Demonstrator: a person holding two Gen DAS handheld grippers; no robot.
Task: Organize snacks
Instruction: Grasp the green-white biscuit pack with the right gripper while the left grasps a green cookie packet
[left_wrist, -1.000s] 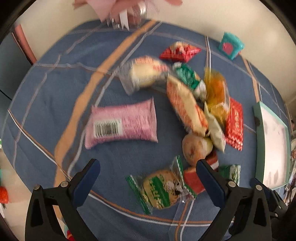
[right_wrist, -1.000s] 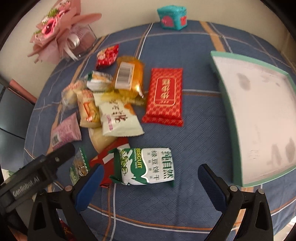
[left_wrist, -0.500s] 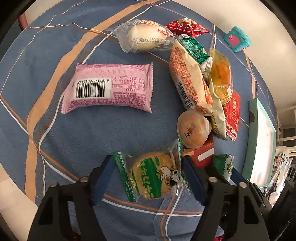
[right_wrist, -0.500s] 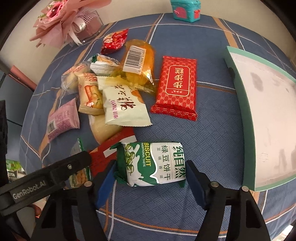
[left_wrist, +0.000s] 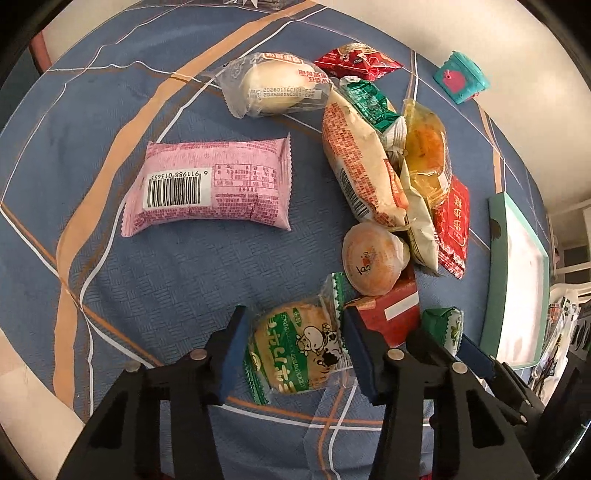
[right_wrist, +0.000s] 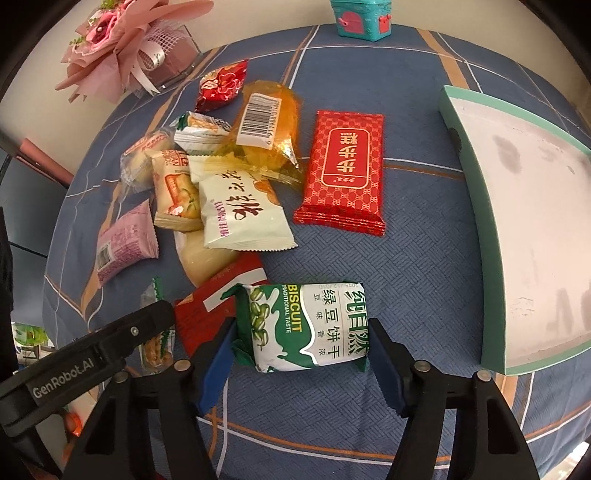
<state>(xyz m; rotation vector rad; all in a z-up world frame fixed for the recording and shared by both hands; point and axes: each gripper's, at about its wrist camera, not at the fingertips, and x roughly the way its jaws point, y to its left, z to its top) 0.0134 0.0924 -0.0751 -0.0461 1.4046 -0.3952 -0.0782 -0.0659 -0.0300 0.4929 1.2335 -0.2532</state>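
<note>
Both hand-held grippers point steeply down at the blue woven tablecloth (right_wrist: 406, 280), each with its jaws just closed in around a snack. Left gripper (left_wrist: 291, 347): its blue pads have come in against the crinkled ends of a round cake in a clear-and-green wrapper printed with a cartoon cow (left_wrist: 295, 347), and they look to be touching the film, though whether they press the cake itself I cannot tell. Right gripper (right_wrist: 299, 354): its pads sit at the two short ends of a green-and-white pillow pack of biscuits (right_wrist: 306, 325), apparently gripping it.

Both packs should be light. The cake is soft and will squash, and its loose film is slippery, so the hold belongs across the body, not on the sealed fins. The biscuit pack is stiffer but brittle inside; a grip across its ends, as now, looks sound if kept gentle.

Just beyond the left gripper's right finger lie a red carton (left_wrist: 388, 314) and a round orange-lidded cup (left_wrist: 373, 258); further ahead and to the left, well apart, is a pink pillow pack with a barcode (left_wrist: 210, 188). Ahead of the right gripper a flat red packet (right_wrist: 343, 170) lies alone, with the heaped pile to its left. To the right stands a green-rimmed tray with a pale floor (right_wrist: 469, 192), a likely destination.

The carton is mostly buried under neighbours, and the tray's far side is cut off. The left gripper's black arm hides the cake in the right wrist view.
</note>
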